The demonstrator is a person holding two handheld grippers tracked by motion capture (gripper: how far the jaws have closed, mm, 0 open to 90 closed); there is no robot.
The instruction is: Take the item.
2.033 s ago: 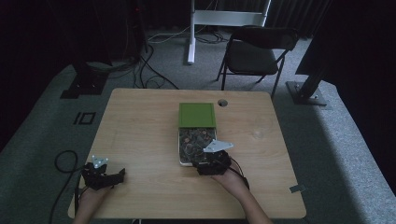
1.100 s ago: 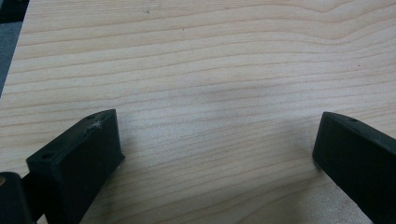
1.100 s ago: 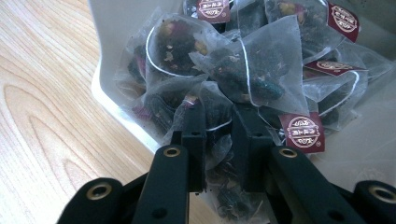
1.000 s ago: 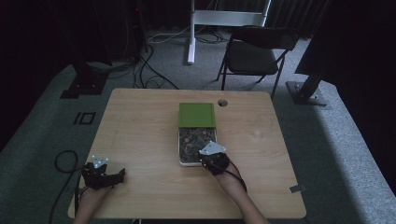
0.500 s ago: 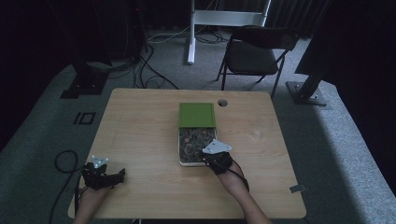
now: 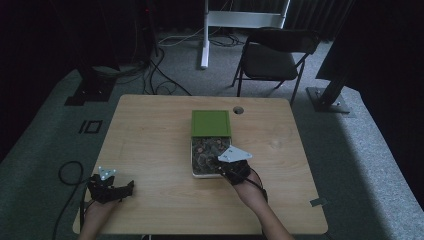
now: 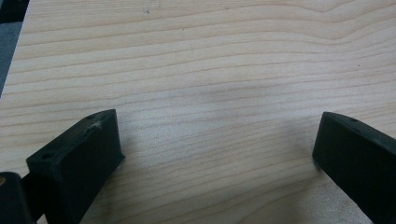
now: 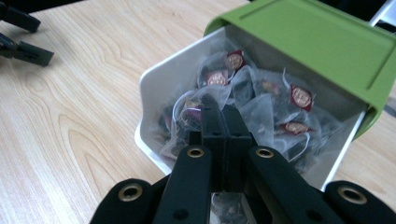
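A white box of mesh tea bags lies open at the table's middle, its green lid slid to the far end. My right gripper hangs over the box's near right corner. In the right gripper view its jaws are pressed together with the mesh of a tea bag pinched at their tips. My left gripper rests at the table's near left corner. Its jaws stand wide apart over bare wood.
The green lid covers the box's far half. A round cable hole sits near the table's far edge. A folding chair and stand bases are on the floor beyond the table. The left gripper is also far off in the right gripper view.
My right gripper moved from the box's near edge in over the tea bags, then lifted a little. The left gripper has not moved.
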